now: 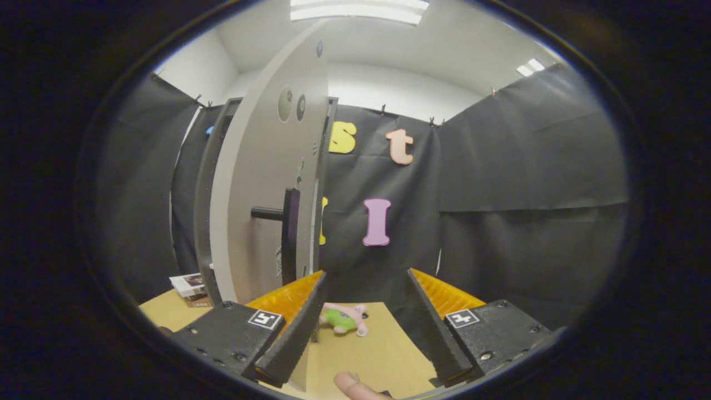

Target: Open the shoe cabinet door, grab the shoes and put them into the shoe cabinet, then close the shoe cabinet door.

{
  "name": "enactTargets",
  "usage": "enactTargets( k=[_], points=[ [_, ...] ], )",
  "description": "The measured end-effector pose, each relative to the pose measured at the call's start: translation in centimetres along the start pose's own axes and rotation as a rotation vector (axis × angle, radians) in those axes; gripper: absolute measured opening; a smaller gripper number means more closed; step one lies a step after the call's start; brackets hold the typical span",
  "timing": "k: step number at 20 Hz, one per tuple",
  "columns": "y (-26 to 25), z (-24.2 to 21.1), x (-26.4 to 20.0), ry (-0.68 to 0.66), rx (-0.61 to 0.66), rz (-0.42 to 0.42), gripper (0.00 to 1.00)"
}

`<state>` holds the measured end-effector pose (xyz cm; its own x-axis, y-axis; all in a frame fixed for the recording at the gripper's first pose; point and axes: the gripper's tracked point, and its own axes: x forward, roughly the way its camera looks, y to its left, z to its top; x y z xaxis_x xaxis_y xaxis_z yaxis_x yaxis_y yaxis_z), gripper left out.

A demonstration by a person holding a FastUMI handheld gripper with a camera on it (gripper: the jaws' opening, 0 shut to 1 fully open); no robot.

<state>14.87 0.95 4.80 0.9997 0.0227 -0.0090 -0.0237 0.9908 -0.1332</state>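
Note:
The shoe cabinet's pale grey door point(261, 183) stands swung open and shows almost edge-on, just ahead of my left finger. Its black bar handle point(286, 225) juts out on a short post a little above that fingertip. The cabinet's dark frame point(205, 189) rises behind the door. A small pink and green shoe point(343, 319) lies on the tan tabletop point(377, 350), between my fingers and closer to the left one. My gripper point(365, 276) is open, with nothing between its fingers and apart from both door and shoe.
A small stack of booklets or boxes point(190, 285) lies on the table at the foot of the cabinet, left of the door. A person's fingertip point(351, 384) shows close under the gripper. Black cloth walls close the booth behind and to the right.

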Motion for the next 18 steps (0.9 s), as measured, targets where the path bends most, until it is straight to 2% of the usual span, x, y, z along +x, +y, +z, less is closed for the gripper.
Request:
enactTargets(
  k=[3, 7, 13, 18],
  points=[
    [1.9, 0.0, -0.2, 0.003, 0.007, 0.012, 0.93],
    [3.5, -0.2, -0.5, 0.033, 0.058, -0.012, 0.93],
    [4.2, 0.5, -1.0, -0.007, -0.001, -0.107, 0.92],
    [8.9, 0.4, -0.7, -0.004, -0.005, -0.017, 0.92]
  ],
)
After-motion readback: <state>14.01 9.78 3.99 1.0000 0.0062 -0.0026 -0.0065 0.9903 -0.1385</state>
